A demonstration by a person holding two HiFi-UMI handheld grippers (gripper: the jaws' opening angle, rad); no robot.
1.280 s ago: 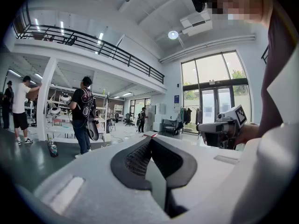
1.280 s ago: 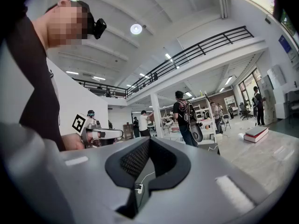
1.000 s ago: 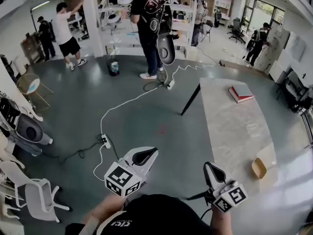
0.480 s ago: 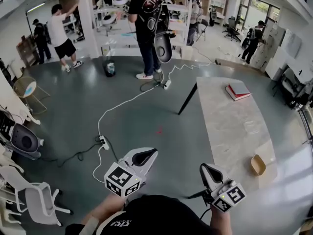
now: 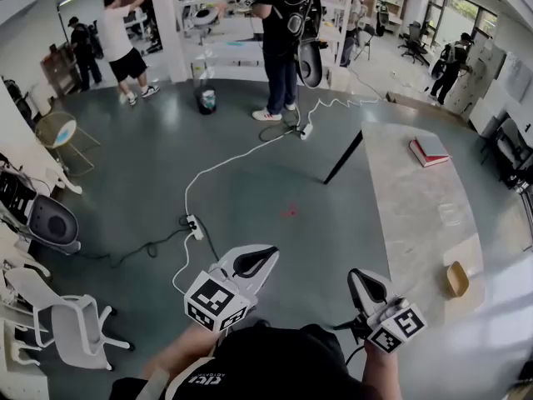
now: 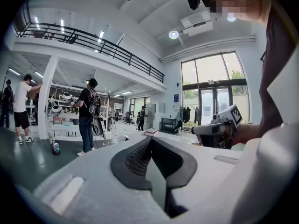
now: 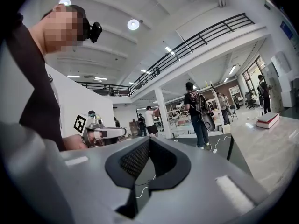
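grey polished floor [image 5: 250,182] fills most of the head view, seen steeply from above. near the bottom edge a person holds two white hand grippers out in front of the body, side by side and well apart. the left gripper [image 5: 265,252] points forward and a little to the right. its own view shows the dark ribbed pads meeting at the tips, with nothing between them. the right gripper [image 5: 360,275] points forward. its jaws are likewise closed tip to tip and hold nothing. neither tool touches anything; both hang in the air above the floor.

ahead of the left gripper a white power strip [image 5: 193,222] lies on the floor, with a white cable [image 5: 241,152] running from it toward the far side of the room. to the right of the right gripper stands a long pale marble table [image 5: 416,207]. a small tan dish [image 5: 456,278] sits near its close end, the nearest thing to that gripper, and a red book [image 5: 430,150] lies well apart at the far end.

further off, a person in black [image 5: 281,40] stands at white shelves [image 5: 225,32], and a person in a white shirt [image 5: 125,40] stands to the left. a white chair [image 5: 58,323] is at the lower left.
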